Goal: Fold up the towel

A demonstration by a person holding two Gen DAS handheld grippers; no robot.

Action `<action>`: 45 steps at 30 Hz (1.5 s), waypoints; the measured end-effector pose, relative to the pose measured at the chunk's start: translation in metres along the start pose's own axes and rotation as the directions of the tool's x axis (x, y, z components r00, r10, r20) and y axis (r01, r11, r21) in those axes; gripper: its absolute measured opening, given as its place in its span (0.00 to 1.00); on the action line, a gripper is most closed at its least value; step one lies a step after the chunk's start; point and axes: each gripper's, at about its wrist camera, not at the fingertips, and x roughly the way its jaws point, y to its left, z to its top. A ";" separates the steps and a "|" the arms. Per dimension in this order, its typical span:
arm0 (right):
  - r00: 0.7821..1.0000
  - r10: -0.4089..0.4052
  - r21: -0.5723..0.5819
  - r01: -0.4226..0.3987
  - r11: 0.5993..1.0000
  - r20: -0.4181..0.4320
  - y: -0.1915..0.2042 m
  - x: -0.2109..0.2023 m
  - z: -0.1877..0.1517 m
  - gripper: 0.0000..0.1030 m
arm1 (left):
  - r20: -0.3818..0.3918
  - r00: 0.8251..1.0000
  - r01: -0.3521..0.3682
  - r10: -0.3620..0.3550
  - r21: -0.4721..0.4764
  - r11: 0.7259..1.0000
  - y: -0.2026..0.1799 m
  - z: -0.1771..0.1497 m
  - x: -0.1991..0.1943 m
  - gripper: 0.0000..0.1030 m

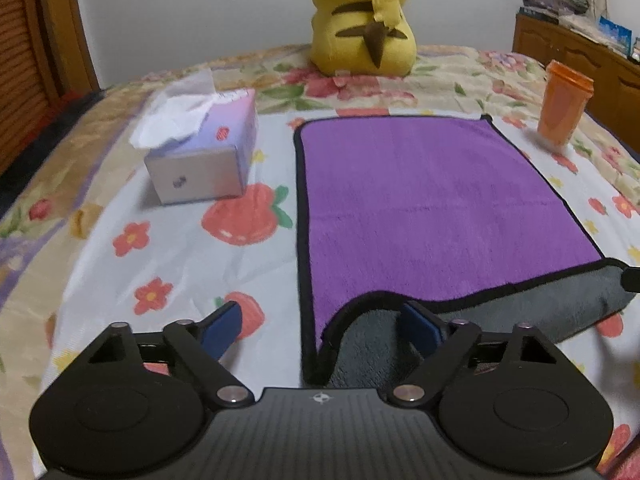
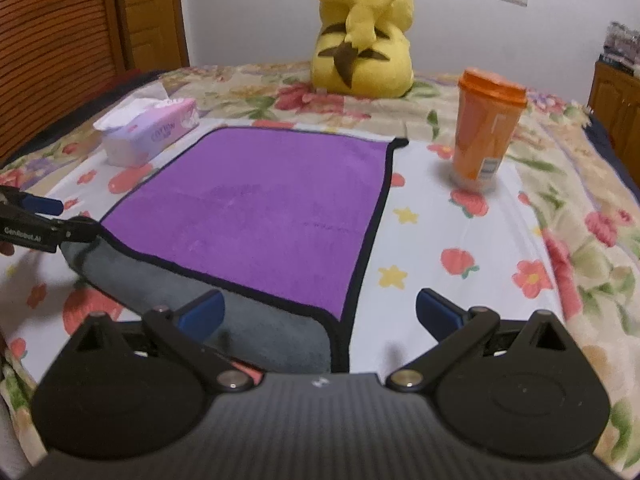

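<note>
A purple towel [image 1: 424, 204] with a black border and grey underside lies on the bed; it also shows in the right wrist view [image 2: 264, 208]. Its near edge is raised, showing the grey side [image 1: 520, 312]. My left gripper [image 1: 320, 328] is open, its jaws straddling the towel's near left corner. My right gripper [image 2: 320, 312] is open, its jaws straddling the near right corner; its tip [image 1: 632, 278] shows at the right edge of the left wrist view. The left gripper [image 2: 52, 220] shows at the left of the right wrist view.
A tissue box [image 1: 200, 148] stands left of the towel. An orange cup [image 2: 486, 128] stands to its right. A yellow plush toy [image 1: 364, 20] sits at the far side of the floral bedsheet [image 1: 160, 248]. A wooden cabinet [image 1: 580, 56] stands at right.
</note>
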 end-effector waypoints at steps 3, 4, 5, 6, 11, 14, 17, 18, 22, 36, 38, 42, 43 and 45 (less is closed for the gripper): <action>0.999 0.026 0.014 -0.025 1.000 -0.042 -0.002 0.008 -0.001 0.86 | -0.028 1.000 0.012 -0.012 0.001 1.000 0.000 -0.002 0.004 0.77; 0.998 0.037 0.022 -0.035 0.999 -0.059 -0.003 0.011 -0.001 0.86 | -0.033 0.999 0.016 -0.016 0.001 1.000 0.000 -0.002 0.004 0.74; 0.997 0.042 0.027 -0.041 0.999 -0.071 -0.003 0.013 -0.002 0.86 | -0.035 0.999 0.021 -0.021 0.001 1.000 -0.001 -0.002 0.005 0.71; 0.995 0.049 0.031 -0.046 0.998 -0.083 -0.003 0.014 -0.003 0.86 | -0.039 0.999 0.025 -0.026 -0.002 1.000 -0.001 -0.002 0.006 0.70; 0.989 0.093 0.067 -0.085 0.994 -0.118 -0.006 0.018 -0.005 0.82 | -0.055 0.998 0.041 -0.042 -0.017 0.999 0.000 -0.003 0.007 0.65; 0.985 0.110 0.078 -0.100 0.992 -0.133 -0.006 0.019 -0.005 0.77 | -0.060 0.997 0.046 -0.047 -0.022 0.999 0.000 -0.003 0.006 0.63; 0.983 0.123 0.077 -0.113 0.991 -0.135 -0.005 0.019 -0.005 0.70 | -0.062 0.996 0.056 -0.057 -0.021 0.998 -0.001 -0.002 0.005 0.57; 0.983 0.128 0.078 -0.118 0.990 -0.135 -0.006 0.019 -0.004 0.67 | -0.062 0.996 0.060 -0.061 -0.020 0.998 -0.001 -0.002 0.005 0.55; 0.983 0.125 0.075 -0.116 0.990 -0.135 -0.007 0.019 -0.004 0.62 | -0.060 0.995 0.083 -0.083 -0.007 0.997 -0.004 -0.003 0.003 0.40; 0.984 0.114 0.046 -0.109 0.993 -0.137 -0.014 0.019 -0.001 0.12 | -0.035 0.996 0.088 -0.086 0.045 0.995 -0.013 -0.002 -0.006 0.14; 0.984 0.116 0.039 -0.111 0.993 -0.137 -0.013 0.019 0.000 0.08 | -0.028 0.996 0.086 -0.085 0.047 0.995 -0.013 -0.002 -0.006 0.11; 0.985 0.114 0.025 -0.112 0.993 -0.129 -0.013 0.018 0.000 0.05 | 0.004 0.997 0.082 -0.083 0.050 0.995 -0.013 -0.001 -0.010 0.09; 0.987 0.105 0.026 -0.103 0.994 -0.122 -0.013 0.018 0.001 0.04 | 0.010 0.996 0.084 -0.085 0.047 0.995 -0.013 0.000 -0.012 0.09; 0.990 0.100 0.032 -0.097 0.995 -0.105 -0.014 0.016 0.002 0.04 | 0.022 0.996 0.087 -0.088 0.048 0.995 -0.014 0.001 -0.015 0.09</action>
